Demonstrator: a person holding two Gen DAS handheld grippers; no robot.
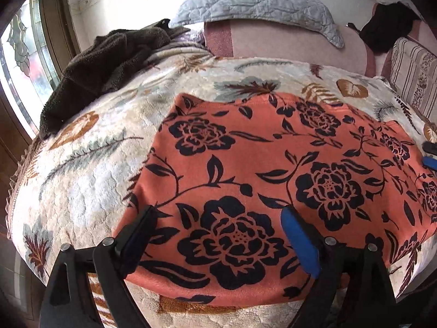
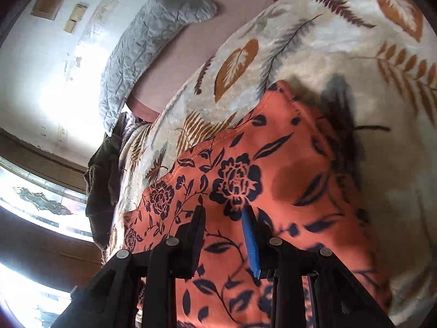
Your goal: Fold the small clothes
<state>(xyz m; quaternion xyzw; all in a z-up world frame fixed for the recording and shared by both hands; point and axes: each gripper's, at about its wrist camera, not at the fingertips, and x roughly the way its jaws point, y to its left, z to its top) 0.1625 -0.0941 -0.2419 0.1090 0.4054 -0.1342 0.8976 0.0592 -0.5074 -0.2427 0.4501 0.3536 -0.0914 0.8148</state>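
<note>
An orange garment with black flower print [image 1: 273,169] lies spread flat on a cream leaf-patterned blanket [image 1: 90,169]. My left gripper [image 1: 218,213] is open, its jaws wide apart just above the garment's near edge, holding nothing. In the right wrist view the same garment [image 2: 273,191] lies under my right gripper [image 2: 224,213], which is open with a narrower gap and hovers over the cloth. The right gripper's fingertips [image 1: 430,154] show at the far right edge of the left wrist view.
A dark brown fleece [image 1: 103,65] lies heaped at the blanket's far left near a window [image 1: 21,54]. A grey quilted pillow [image 1: 256,5] rests on a pink cushion [image 1: 286,46] at the back. A striped cushion [image 1: 412,82] stands at the right.
</note>
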